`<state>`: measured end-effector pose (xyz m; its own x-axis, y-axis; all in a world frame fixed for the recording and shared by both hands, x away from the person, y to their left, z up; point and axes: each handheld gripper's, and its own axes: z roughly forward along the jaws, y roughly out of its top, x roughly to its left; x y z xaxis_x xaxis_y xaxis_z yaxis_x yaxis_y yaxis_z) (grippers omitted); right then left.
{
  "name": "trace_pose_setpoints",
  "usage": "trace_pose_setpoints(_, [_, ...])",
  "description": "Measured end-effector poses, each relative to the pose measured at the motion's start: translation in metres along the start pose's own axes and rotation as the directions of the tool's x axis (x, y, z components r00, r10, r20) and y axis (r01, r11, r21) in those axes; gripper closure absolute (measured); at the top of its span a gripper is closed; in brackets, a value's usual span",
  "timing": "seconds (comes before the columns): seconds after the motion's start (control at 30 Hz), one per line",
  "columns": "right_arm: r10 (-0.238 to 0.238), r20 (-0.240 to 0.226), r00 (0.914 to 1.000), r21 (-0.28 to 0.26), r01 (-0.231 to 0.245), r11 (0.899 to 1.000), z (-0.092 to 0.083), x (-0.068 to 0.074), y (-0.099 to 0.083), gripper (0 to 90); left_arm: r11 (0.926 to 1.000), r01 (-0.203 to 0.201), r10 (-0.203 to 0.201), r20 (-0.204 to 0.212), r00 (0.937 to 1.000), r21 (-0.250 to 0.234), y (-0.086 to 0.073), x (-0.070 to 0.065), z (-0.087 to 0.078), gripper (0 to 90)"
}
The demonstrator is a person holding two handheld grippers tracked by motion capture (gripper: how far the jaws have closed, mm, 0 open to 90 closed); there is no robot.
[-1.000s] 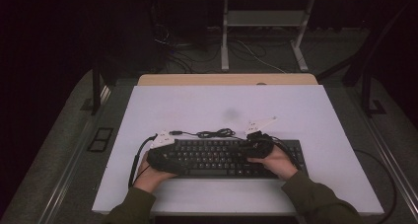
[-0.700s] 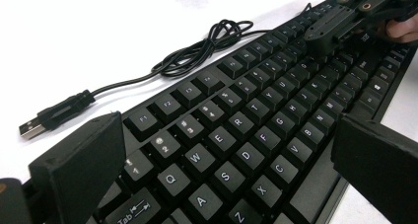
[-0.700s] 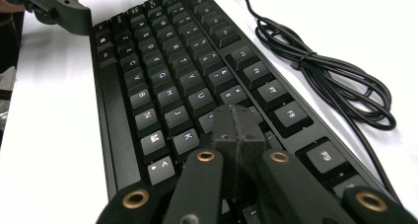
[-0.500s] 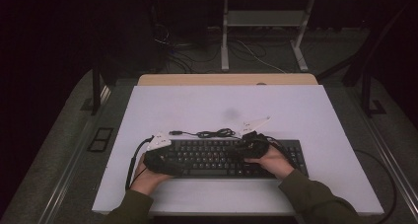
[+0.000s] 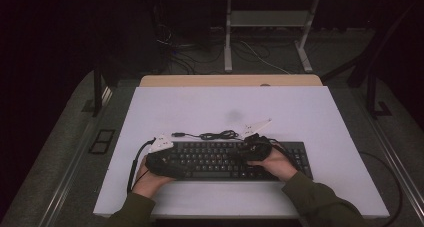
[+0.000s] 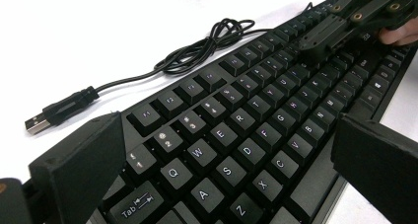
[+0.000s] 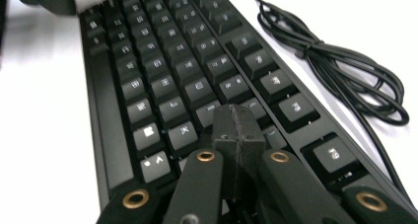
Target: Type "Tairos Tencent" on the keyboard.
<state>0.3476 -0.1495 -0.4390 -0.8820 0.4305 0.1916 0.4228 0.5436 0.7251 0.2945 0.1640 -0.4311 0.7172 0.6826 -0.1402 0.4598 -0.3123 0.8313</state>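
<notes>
A black keyboard (image 5: pixel 220 159) lies along the near half of the white table (image 5: pixel 225 107). Its black cable (image 5: pixel 215 135) is bunched just behind it and ends in a loose USB plug (image 6: pixel 54 113). My left gripper (image 5: pixel 170 163) hangs over the keyboard's left end. In the left gripper view its jaws stand wide apart, with the keys (image 6: pixel 246 135) between them, gripping nothing. My right gripper (image 5: pixel 245 149) is over the right part of the letter block. Its fingertips (image 7: pixel 236 125) are pressed together just over a key; whether they touch it I cannot tell.
Bare white tabletop stretches behind the cable (image 7: pixel 335 71) and beside the keyboard (image 7: pixel 162 86). A wooden strip (image 5: pixel 230 80) borders the table's far edge. Beyond it, a metal frame (image 5: pixel 265 27) and loose cords (image 5: pixel 185 57) sit on the dark floor.
My left hand has rolled, so the pale plate on top of its gripper now shows. The right gripper has edged slightly left over the keys. The keyboard has stayed put.
</notes>
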Motion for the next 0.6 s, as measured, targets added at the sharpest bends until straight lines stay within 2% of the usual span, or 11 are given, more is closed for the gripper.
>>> trace_pose_setpoints(0.6, [-0.003, -0.003, 1.0000, -0.016, 0.003, 1.000, -0.0023, 0.0012, 0.0011, 89.6, 1.0000, -0.003, 0.003, 0.002, 1.0000, 0.000, 0.0000, 0.0000, -0.0001, 0.5])
